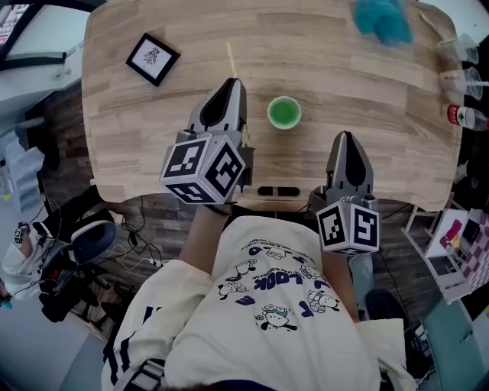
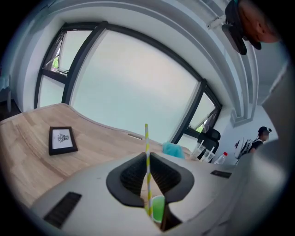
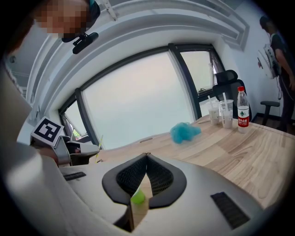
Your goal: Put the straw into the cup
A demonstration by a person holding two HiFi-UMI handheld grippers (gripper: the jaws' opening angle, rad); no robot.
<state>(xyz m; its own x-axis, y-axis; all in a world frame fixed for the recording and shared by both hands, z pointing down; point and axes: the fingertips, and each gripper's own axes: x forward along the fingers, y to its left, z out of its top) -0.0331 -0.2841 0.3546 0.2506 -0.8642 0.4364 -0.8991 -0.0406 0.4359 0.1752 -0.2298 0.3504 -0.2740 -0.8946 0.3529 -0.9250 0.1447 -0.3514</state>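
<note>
The left gripper [image 1: 228, 82] is clamped on the yellow-and-white striped straw [image 2: 147, 152], its two dark jaws pressed against it from either side. One end of the straw pokes out past the jaw tips, away from the person. The other end runs down under the jaws, and a sliver of yellow shows along that gripper's right edge from above. The straw is not in the cup. The green cup [image 1: 284, 113] stands upright on the wooden table [image 1: 344, 69] just to the right of the left gripper's tips, with a gap between it and the straw. Looking along the left gripper's jaws, the straw's lower end lines up in front of the cup. I can't tell whether that end touches the tabletop.

The right gripper [image 1: 348, 139] hangs nearer the person, over the table's near edge. Its jaws are closed tip to tip with nothing between them. The cup sits ahead of it and to its left, so it lies between the two grippers.

Further out, a black picture frame [image 1: 153, 59] lies flat well off to the left of the left gripper. Far ahead and to the right of the right gripper, near the table's far edge, is a blue fluffy thing [image 1: 382, 19]. At the right edge beyond it stand two clear plastic cups [image 1: 461, 50] and a bottle [image 3: 243, 112] with a red label.
</note>
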